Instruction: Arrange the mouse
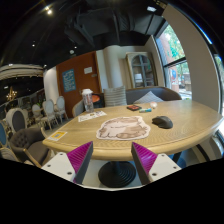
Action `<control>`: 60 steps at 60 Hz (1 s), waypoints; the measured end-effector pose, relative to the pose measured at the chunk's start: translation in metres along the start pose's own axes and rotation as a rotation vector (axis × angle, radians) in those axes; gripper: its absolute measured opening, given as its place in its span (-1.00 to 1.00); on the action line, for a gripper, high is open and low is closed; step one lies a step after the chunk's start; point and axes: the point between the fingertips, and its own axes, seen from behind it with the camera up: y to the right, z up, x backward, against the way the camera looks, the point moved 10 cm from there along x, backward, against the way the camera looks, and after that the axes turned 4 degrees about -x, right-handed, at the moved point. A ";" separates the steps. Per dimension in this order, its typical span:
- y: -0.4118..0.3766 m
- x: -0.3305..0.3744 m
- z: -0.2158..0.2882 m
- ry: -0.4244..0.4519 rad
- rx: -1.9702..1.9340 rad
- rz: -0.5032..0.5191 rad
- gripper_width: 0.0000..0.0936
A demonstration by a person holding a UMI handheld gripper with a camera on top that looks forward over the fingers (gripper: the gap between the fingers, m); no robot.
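Note:
A black mouse [162, 122] lies on the round wooden table [190, 125], just right of a pale patterned mouse mat [123, 127] at the table's middle. My gripper [112, 156] is in front of the table's near edge, below the tabletop, well short of the mouse. Its fingers [80, 157] with magenta pads are spread wide and hold nothing. The mouse is ahead and to the right of the right finger.
A round black disc [117, 174] lies low between the fingers, below the table edge. A clear bottle [88, 99] stands at the far left of the table. Papers [92, 116] lie near it. Small items [135, 107] sit at the far side. Chairs [28, 122] stand to the left.

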 end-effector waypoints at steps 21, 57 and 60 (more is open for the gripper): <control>0.155 -0.082 0.051 -0.096 0.127 -0.342 0.67; 0.274 -0.234 0.112 -0.316 0.059 -0.403 -0.05; 0.274 -0.235 0.113 -0.303 0.043 -0.430 -0.19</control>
